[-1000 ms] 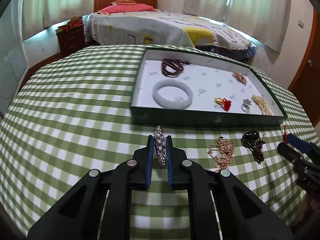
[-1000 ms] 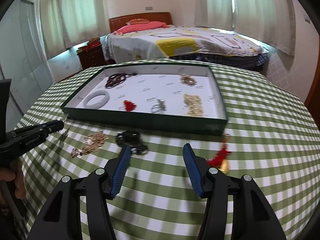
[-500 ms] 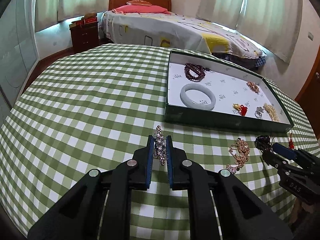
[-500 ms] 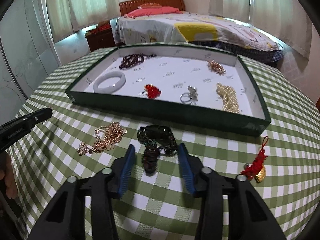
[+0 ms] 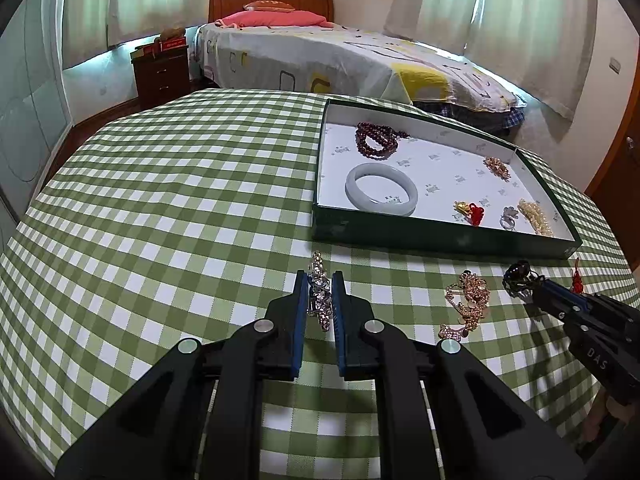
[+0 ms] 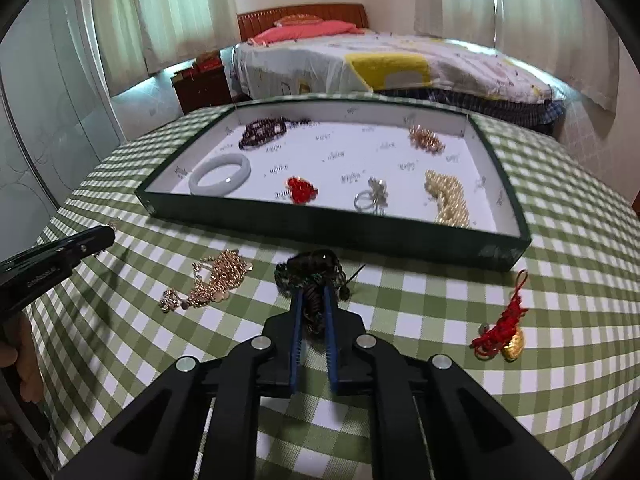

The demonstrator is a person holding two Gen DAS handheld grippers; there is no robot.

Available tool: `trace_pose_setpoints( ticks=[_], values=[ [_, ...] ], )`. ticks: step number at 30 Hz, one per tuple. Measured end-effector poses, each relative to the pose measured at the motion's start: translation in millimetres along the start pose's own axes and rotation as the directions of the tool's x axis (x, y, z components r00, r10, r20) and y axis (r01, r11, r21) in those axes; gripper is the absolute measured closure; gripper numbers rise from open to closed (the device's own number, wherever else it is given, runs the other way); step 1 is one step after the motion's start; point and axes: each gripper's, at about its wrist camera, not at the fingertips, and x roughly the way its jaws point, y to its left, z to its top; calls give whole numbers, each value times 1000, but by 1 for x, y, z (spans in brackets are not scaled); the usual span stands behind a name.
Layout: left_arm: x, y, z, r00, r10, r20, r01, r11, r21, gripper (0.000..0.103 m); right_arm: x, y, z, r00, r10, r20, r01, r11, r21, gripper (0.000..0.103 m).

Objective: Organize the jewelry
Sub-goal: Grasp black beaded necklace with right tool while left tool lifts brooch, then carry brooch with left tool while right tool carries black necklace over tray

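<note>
The left gripper (image 5: 319,280) has its jaws clamped on a crystal bracelet (image 5: 319,292), held just above the checked worktop (image 5: 160,220), short of the tray's (image 5: 400,236) near wall. The right gripper (image 6: 313,296) has its jaws closed on the tail of a dark beaded bracelet (image 6: 310,270), whose bulk lies on the cloth just in front of the tray.

The step in hand looks like lifting both pieces into the tray. To do it well, raise each one straight up until the dangling part clears the wall, since a trailing loop could snag the rim. The dark bracelet is pinched by one end only, so it will likely swing; move it slowly. Aim for bare white floor: between the jade bangle (image 6: 220,174) and the red charm (image 6: 301,190) there is room, and also mid-tray behind the ring (image 6: 371,198). Open the jaws only once the piece rests on the floor.

A gold chain (image 6: 212,280) and a red tassel (image 6: 504,326) remain on the cloth.
</note>
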Motion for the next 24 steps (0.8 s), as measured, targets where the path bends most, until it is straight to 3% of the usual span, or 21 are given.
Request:
trace_pose_setpoints(
  ticks=[24],
  values=[
    [-27, -18, 12, 997, -38, 62, 36, 999, 33, 91, -63, -8, 16, 982, -18, 186, 17, 1000, 11, 94]
  ],
)
